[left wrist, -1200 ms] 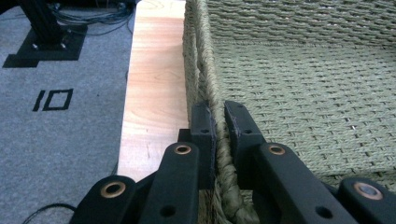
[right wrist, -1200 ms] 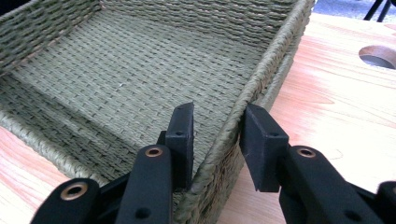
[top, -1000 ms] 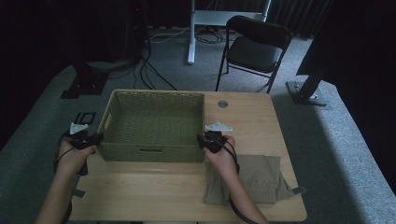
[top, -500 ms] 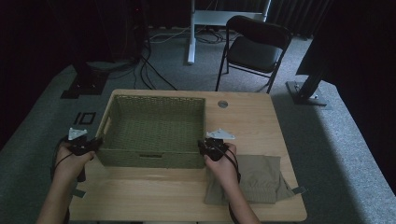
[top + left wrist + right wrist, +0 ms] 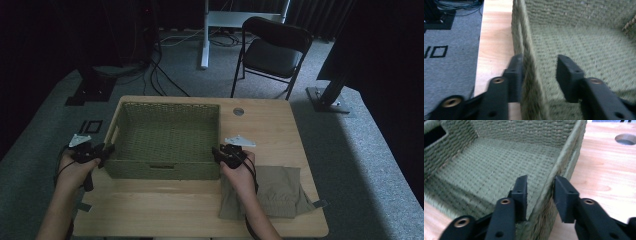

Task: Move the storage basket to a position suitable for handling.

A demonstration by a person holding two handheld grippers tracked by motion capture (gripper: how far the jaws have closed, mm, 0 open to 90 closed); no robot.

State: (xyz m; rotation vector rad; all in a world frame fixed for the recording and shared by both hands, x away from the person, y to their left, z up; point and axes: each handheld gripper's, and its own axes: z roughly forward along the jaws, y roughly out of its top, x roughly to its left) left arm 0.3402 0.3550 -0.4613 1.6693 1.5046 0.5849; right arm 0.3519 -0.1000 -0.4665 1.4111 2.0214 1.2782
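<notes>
A green woven basket stands on the left half of the wooden table. My left gripper is at its left wall near the front corner. In the left gripper view the gripper straddles that wall: one jaw touches its outside, the other stands apart inside. It is open. My right gripper is at the right wall. In the right gripper view its open jaws straddle the rim, with gaps on both sides. The basket holds nothing.
A folded khaki cloth lies at the table's front right, partly under my right forearm. A round cable hole is behind the basket's right corner. A black folding chair stands beyond the table. Cables lie on the grey carpet.
The basket and both grippers have shifted slightly toward the table's near edge. The jaws still straddle the side walls.
</notes>
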